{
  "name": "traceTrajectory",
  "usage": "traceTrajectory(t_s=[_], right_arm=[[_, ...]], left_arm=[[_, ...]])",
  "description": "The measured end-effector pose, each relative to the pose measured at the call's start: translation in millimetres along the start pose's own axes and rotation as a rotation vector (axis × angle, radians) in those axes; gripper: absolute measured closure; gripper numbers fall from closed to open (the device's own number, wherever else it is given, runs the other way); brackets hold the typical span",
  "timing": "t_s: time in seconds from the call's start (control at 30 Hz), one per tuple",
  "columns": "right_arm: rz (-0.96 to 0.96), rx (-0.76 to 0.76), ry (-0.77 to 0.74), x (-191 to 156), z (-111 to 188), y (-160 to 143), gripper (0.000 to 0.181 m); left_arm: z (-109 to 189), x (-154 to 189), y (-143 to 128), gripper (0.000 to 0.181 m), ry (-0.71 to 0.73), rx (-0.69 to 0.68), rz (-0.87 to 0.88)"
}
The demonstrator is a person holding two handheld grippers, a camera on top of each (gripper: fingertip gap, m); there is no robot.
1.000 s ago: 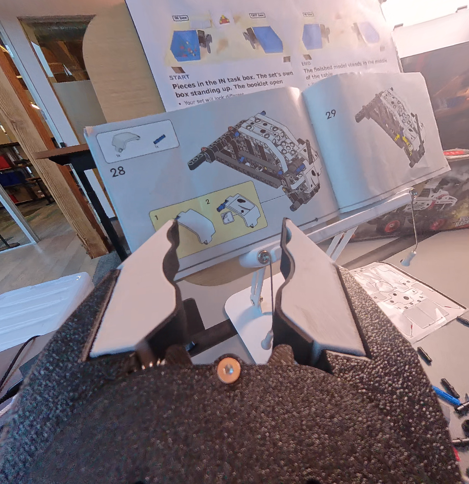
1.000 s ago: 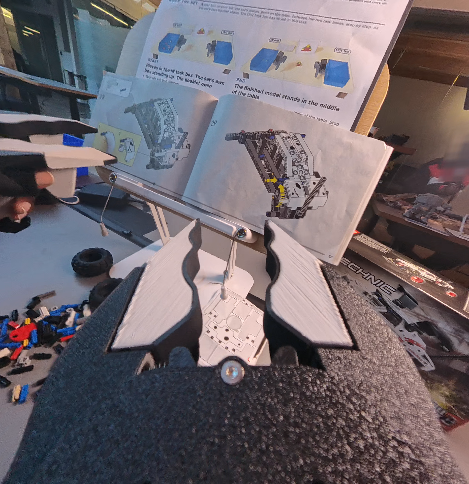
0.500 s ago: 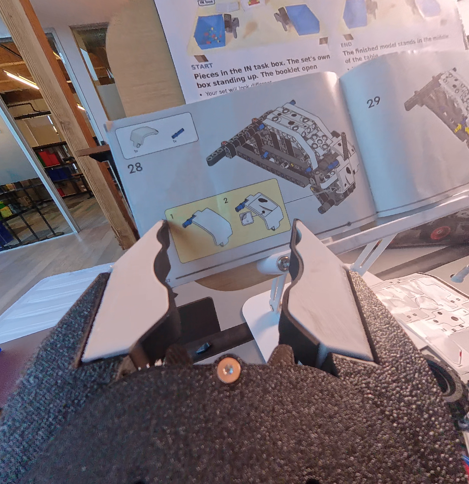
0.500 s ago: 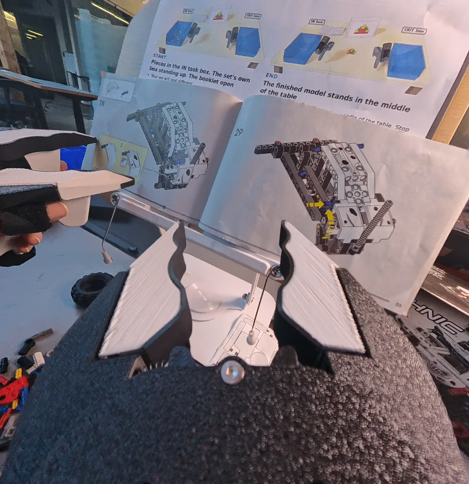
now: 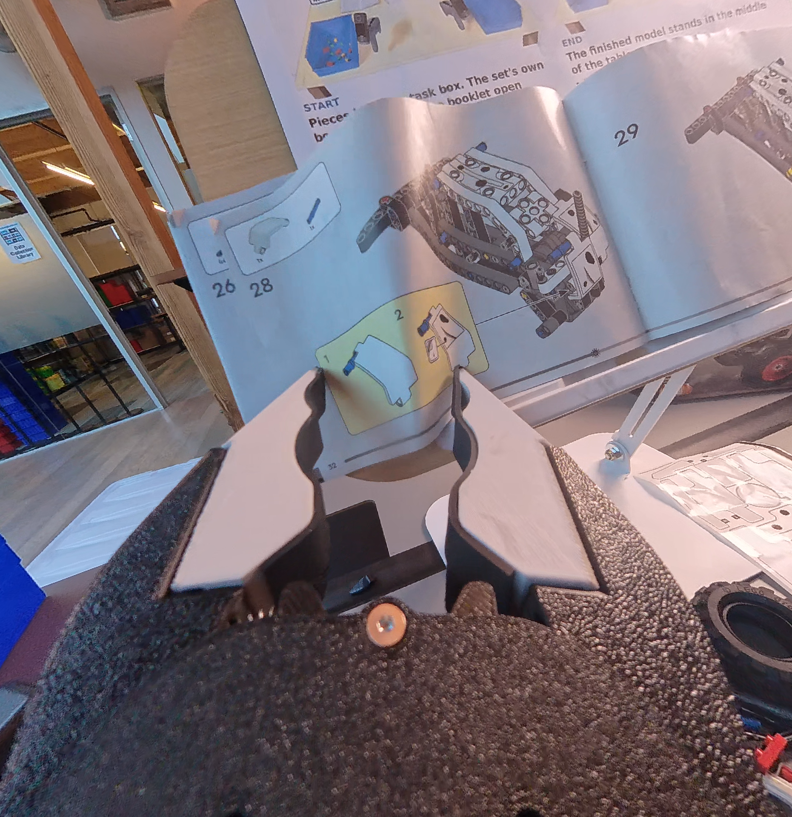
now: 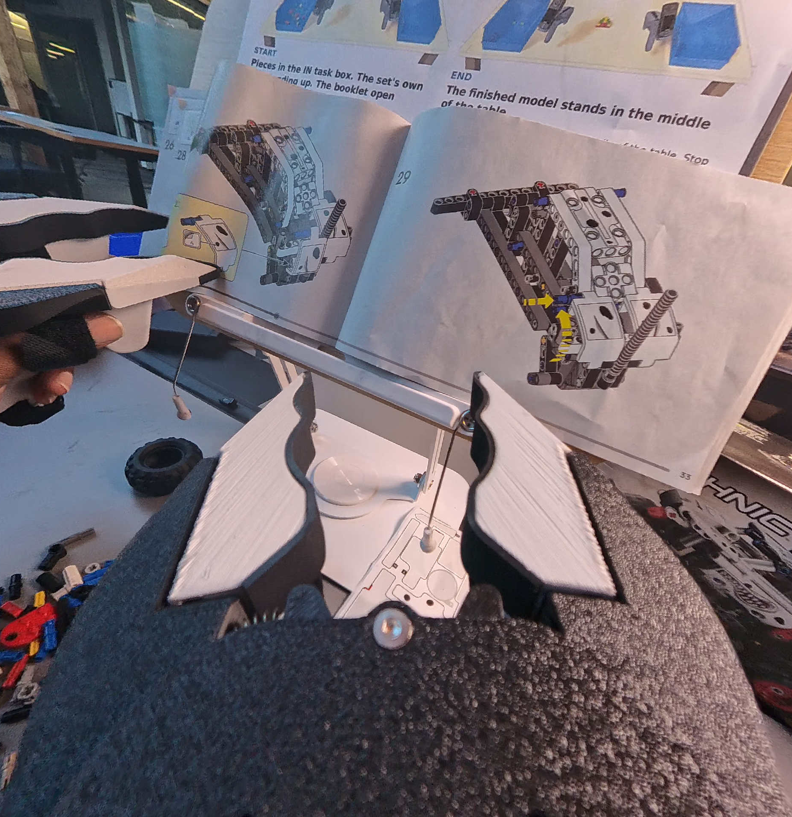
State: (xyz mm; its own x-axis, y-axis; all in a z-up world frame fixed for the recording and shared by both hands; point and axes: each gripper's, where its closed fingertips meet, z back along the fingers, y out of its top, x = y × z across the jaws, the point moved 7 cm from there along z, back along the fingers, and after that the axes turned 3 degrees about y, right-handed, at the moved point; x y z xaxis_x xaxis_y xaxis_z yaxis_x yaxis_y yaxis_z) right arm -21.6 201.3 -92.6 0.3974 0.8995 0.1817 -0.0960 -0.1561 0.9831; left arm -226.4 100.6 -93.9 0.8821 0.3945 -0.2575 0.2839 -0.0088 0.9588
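Left wrist view: the left claw (image 5: 387, 376) is held apart, its tips set against the lower edge of the left-hand page of an open instruction booklet (image 5: 429, 247), which is bowed outward; whether paper is pinched cannot be told; the booklet is propped on a white stand (image 6: 341, 367) on the counter (image 6: 67, 468). The right claw (image 6: 389, 380) is spread apart and empty, just before the stand's ledge; a black tyre (image 6: 163, 465) and scattered small bricks (image 6: 27, 619) are seen at its left; a printed sheet (image 6: 562, 57) is stood behind the booklet.
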Motion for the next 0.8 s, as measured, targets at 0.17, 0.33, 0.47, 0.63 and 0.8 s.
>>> traceTrajectory(t_s=[0.17,0.33,0.47,0.63,0.8], right_arm=[[-0.006,-0.005,0.01,-2.6,-1.1,-2.5,0.111],[-0.003,-0.002,0.011,-3.6,-0.7,-1.8,0.112],[-0.006,-0.001,0.013,-3.0,-0.3,-1.9,0.114],[-0.009,-0.001,0.013,-1.4,0.4,-1.4,0.116],[-0.009,0.011,-0.019,2.4,2.0,0.5,0.114]], left_arm=[[3.0,2.0,2.5,0.13,-0.008,0.006,0.001],[6.7,0.9,5.8,0.132,-0.007,0.018,0.011],[7.9,1.2,5.6,0.138,-0.022,0.008,0.023],[6.3,-2.6,4.2,0.106,0.002,0.03,0.04],[1.9,4.8,-1.6,0.099,-0.038,0.001,0.041]])
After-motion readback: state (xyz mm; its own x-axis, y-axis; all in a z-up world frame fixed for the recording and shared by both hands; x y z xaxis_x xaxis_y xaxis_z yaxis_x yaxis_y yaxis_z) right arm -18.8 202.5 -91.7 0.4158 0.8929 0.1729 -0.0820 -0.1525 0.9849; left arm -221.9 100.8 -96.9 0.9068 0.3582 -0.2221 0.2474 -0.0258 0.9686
